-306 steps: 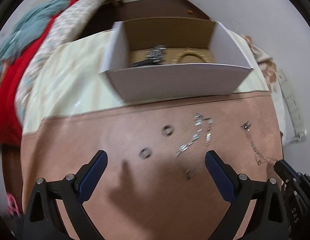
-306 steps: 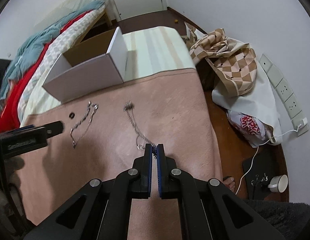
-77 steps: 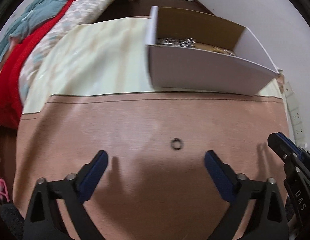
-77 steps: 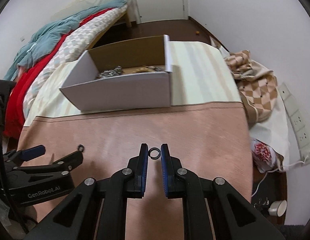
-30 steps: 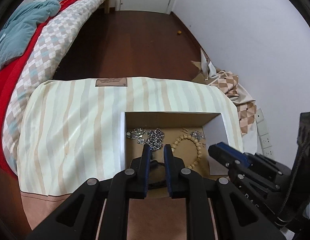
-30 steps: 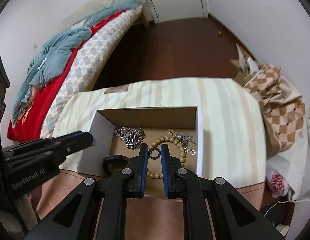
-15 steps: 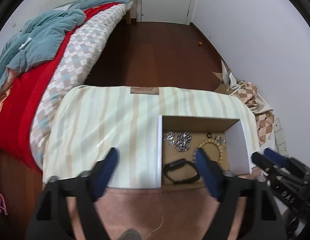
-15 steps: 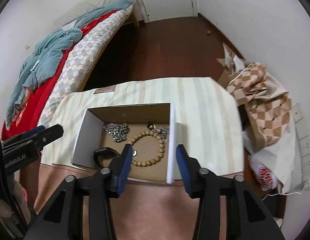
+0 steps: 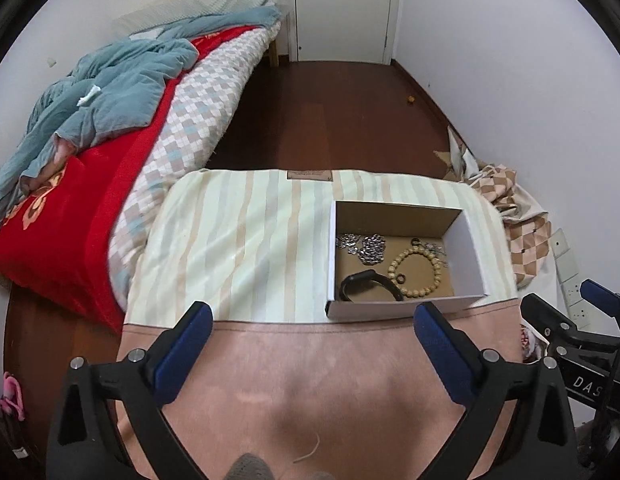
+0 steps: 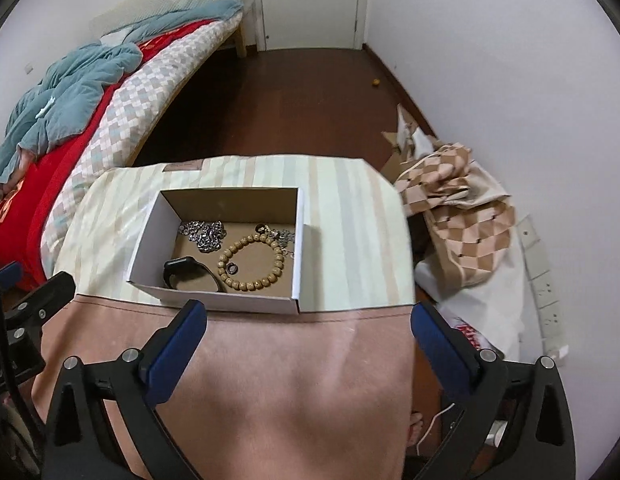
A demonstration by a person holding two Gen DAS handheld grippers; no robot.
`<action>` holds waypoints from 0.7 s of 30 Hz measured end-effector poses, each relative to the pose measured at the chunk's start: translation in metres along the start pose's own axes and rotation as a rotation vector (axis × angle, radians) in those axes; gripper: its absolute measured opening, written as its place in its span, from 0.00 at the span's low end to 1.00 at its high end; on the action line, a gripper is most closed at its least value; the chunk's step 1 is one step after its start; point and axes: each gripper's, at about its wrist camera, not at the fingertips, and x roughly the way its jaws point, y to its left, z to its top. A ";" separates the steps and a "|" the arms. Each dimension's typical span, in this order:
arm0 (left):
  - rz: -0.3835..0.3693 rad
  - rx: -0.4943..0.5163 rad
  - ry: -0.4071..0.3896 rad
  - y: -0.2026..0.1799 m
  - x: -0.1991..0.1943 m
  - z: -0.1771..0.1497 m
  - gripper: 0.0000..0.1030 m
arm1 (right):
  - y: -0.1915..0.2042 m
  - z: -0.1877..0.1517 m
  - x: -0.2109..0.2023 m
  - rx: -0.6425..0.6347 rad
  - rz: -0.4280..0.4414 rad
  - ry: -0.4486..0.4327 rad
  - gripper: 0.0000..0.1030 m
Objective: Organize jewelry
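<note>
Bottom of both views: left gripper (image 9: 310, 336) and right gripper (image 10: 307, 330) hang over the pink cloth (image 9: 310, 380), jaws opening to their widest, nothing btwn the blue pads (image 9: 181, 350) in either view. No jewelry shows on the cloth.

Mid-frame, just past the cloth's far edge, the white box (image 10: 213, 300) sits on the striped cushion (image 9: 237, 240); in the left wrist view it lies centre-right, in the right wrist view centre-left. Inside: black band (image 10: 189, 274) at the near wall, bead bracelet (image 10: 251, 260) w/ a small dark ring (image 10: 231, 269) lying inside its loop, a second ring (image 10: 261, 227) and silver chains (image 10: 203, 234) toward the far wall.

Upper left: bed (image 9: 109, 120); top centre: door (image 9: 342, 8).

Step in hand, by the look of it: drop-off into the box, rings lying free. Task appears near done. Next move likely calls for scanning the cloth for leftovers; if none, park both grippers clear of the box.
</note>
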 end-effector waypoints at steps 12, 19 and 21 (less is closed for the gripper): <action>0.037 0.004 -0.134 -0.003 -0.112 -0.024 1.00 | 0.000 -0.028 -0.132 0.001 0.002 -0.159 1.00; 0.041 -0.018 -0.195 0.004 -0.168 -0.038 1.00 | -0.002 -0.045 -0.200 0.000 0.004 -0.245 1.00; 0.036 -0.023 -0.205 0.004 -0.180 -0.041 1.00 | -0.001 -0.048 -0.217 -0.003 0.004 -0.262 1.00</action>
